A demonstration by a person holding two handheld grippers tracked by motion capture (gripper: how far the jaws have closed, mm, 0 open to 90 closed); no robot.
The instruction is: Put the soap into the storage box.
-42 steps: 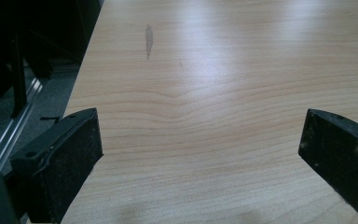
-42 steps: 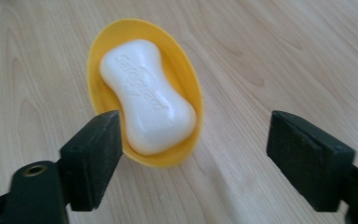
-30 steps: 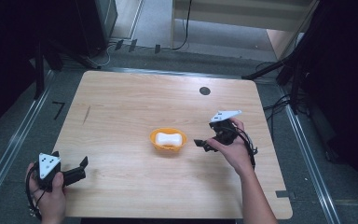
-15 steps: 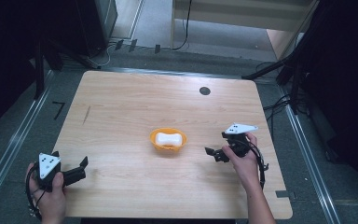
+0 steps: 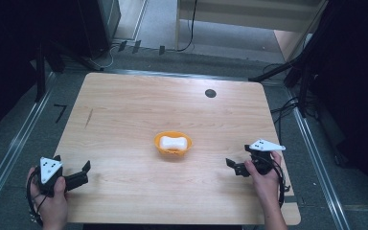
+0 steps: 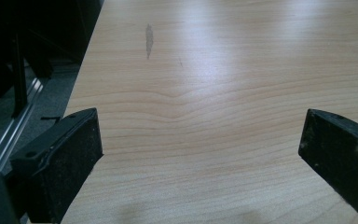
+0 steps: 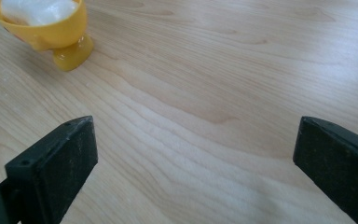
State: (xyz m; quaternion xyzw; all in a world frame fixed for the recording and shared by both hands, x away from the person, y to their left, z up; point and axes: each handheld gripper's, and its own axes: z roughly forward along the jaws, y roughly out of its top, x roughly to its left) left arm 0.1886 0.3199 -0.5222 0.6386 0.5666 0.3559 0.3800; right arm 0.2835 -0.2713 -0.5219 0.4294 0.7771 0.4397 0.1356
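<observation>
An orange bowl (image 5: pixel 173 144) stands at the middle of the wooden table (image 5: pixel 139 110) with a white bone-shaped object (image 5: pixel 174 142) lying in it. The bowl (image 7: pixel 51 32) also appears at the top left of the right gripper view. My right gripper (image 5: pixel 233 166) rests near the table's right front, to the right of the bowl, open and empty (image 7: pixel 193 161). My left gripper (image 5: pixel 83 173) sits at the left front corner, open, with bare wood between its jaws (image 6: pixel 200 154).
A small black disc (image 5: pixel 210 93) lies at the back right of the table. A dark streak (image 5: pixel 89 118) marks the wood at the left. Metal rails and cables run along the floor around the table.
My right gripper has drawn back from beside the bowl toward the right front of the table. The left gripper has stayed put.
</observation>
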